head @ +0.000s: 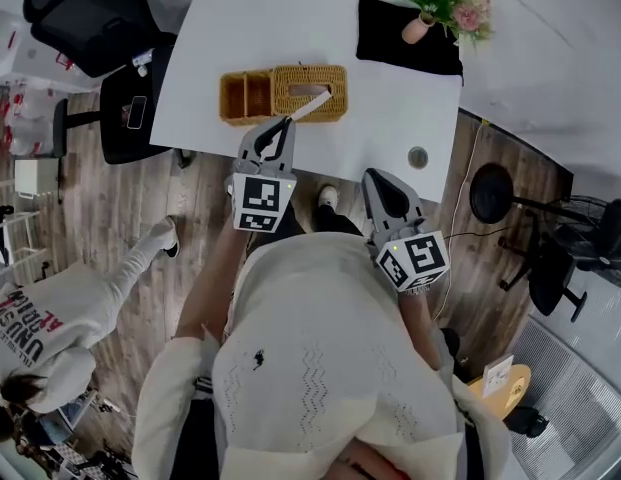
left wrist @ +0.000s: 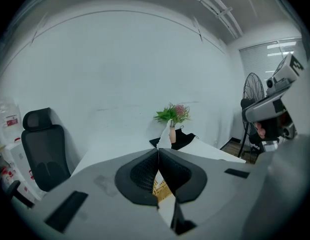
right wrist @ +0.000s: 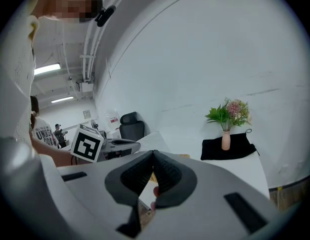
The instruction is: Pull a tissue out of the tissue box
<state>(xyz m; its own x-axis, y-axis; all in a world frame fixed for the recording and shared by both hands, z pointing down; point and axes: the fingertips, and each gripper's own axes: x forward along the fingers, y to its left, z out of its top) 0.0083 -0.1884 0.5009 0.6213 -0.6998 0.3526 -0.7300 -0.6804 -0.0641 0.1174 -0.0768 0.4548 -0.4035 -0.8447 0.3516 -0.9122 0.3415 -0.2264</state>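
A wicker tissue box (head: 324,80) sits near the table's front edge, joined to an open wicker compartment (head: 244,97) on its left. A white tissue (head: 312,105) stretches from the box's slot down to my left gripper (head: 286,121), which is shut on it just in front of the box. In the left gripper view the tissue (left wrist: 165,135) sticks up past the closed tips of the left gripper (left wrist: 158,150), and wicker (left wrist: 161,188) shows below them. My right gripper (head: 376,181) hangs off the table's front edge, shut and empty; its tips (right wrist: 153,154) meet with nothing between them.
A white table (head: 270,18) carries a black cloth (head: 405,38) and a small vase of flowers (head: 440,3) at the back right, and a round cable hole (head: 418,157). Black office chairs (head: 90,13) stand left, a fan (head: 590,233) right. A person (head: 50,318) is at lower left.
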